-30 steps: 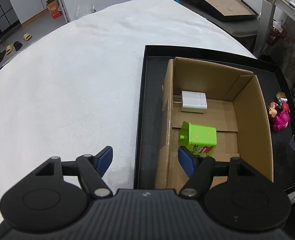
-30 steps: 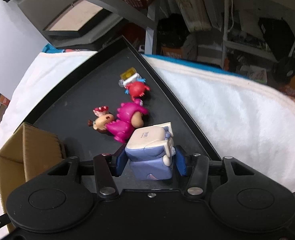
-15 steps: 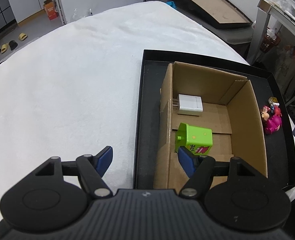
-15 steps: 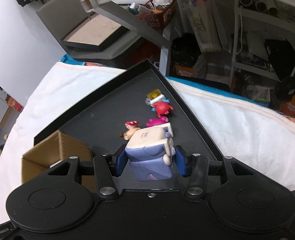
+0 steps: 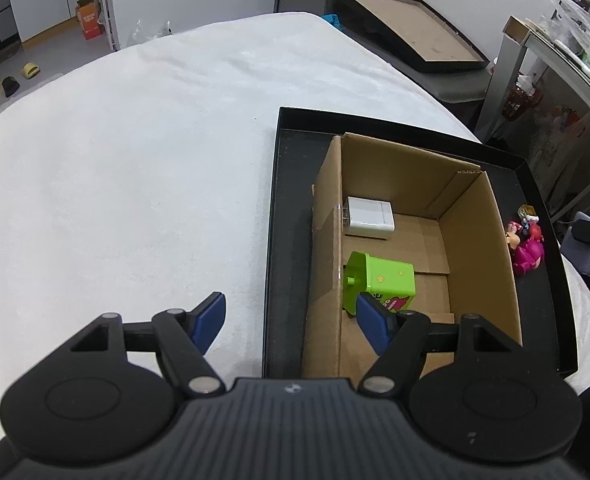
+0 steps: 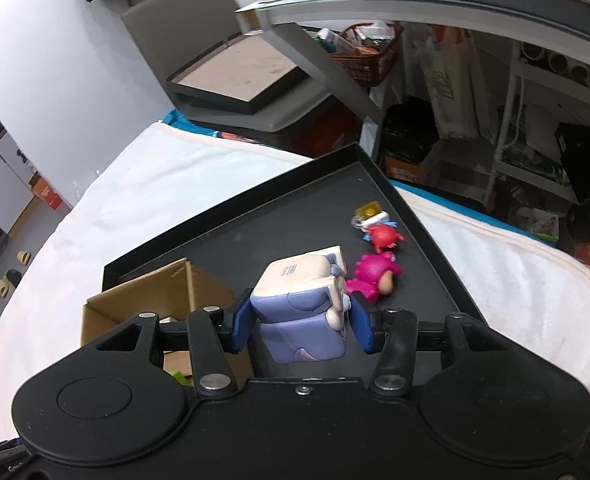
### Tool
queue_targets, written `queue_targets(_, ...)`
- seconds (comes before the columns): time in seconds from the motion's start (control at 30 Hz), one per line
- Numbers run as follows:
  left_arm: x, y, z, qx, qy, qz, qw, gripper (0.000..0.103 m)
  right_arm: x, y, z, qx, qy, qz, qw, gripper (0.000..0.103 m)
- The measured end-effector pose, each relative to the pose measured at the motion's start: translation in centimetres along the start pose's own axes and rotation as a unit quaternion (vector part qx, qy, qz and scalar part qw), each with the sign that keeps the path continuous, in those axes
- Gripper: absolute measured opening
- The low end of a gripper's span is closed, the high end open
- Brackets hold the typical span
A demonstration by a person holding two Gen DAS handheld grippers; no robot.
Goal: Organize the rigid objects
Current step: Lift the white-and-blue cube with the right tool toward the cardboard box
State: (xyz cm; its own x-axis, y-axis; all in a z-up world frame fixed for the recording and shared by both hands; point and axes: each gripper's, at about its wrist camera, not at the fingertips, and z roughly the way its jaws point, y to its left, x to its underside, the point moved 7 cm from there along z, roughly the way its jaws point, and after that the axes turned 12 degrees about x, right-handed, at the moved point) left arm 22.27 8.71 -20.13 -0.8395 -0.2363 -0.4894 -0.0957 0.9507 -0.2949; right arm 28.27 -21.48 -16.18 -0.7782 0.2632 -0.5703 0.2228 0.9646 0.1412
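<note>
The blue toy (image 6: pixel 301 312) sits clenched between the pads of my right tongs (image 6: pixel 301 322), cream top up, held clear of the black tray (image 6: pixel 295 216) rather than resting on it. I grip it across its flat sides because those give the pads something square to press on. It hangs above the tray floor just beside the pink figure (image 6: pixel 375 278), with the red figure (image 6: pixel 383 236) and a small yellow piece (image 6: pixel 369 212) lying farther along the same rim.

To its left stands the box (image 6: pixel 155 300), open at the top, inside the tray. That is where I judge the toy belongs, since a white charger (image 5: pixel 369 216) and a green toy (image 5: pixel 381 280) already lie on the box's floor (the charger toward the far wall, the green one nearer me). There is bare cardboard to the right of both, so a drop on that side should land without knocking either.

My left tongs (image 5: pixel 291 318) are released and hold nothing, one pad over the white cloth (image 5: pixel 135 160) and the other over the box's near corner. They hang there out of the way, I think, leaving the box's mouth free for the right hand. The two pink and red figures remain outside the box, so the sorting looks roughly half done.
</note>
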Motion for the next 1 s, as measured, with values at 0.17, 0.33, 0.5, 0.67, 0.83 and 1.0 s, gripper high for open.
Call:
queue_targets(0.17, 0.1, -0.1, 0.4, 0.008, 0.006, 0.012, 0.9999, 0.068, 0.1, 1.7, -0.6, -0.006, -0.005, -0.014, 1.0, 0.048)
queue_targets(0.33, 0.2, -0.3, 0.9, 0.015, 0.019, 0.019, 0.9995, 0.065, 0.5, 3.6, -1.2, -0.022, -0.006, -0.034, 0.999, 0.049)
queue_targets(0.5, 0.6, -0.1, 1.9, 0.022, 0.048, 0.018, 0.9985, 0.056, 0.7, 5.7, -1.8, -0.036, -0.009, -0.059, 0.998, 0.049)
queue_targets(0.67, 1.0, -0.1, 2.6, 0.032, 0.071, 0.015, 0.9969, 0.048, 0.9, 7.4, -2.0, -0.044, -0.007, -0.076, 0.996, 0.049)
queue_targets(0.83, 1.3, -0.1, 3.2, 0.037, 0.086, 0.017, 0.9954, 0.034, 1.4, 8.6, -1.8, -0.047, -0.002, -0.085, 0.995, 0.049)
queue_targets(1.0, 1.5, -0.2, 3.6, 0.044, 0.097, 0.015, 0.9942, 0.025, 2.1, 9.7, -1.5, -0.05, 0.005, -0.097, 0.994, 0.049)
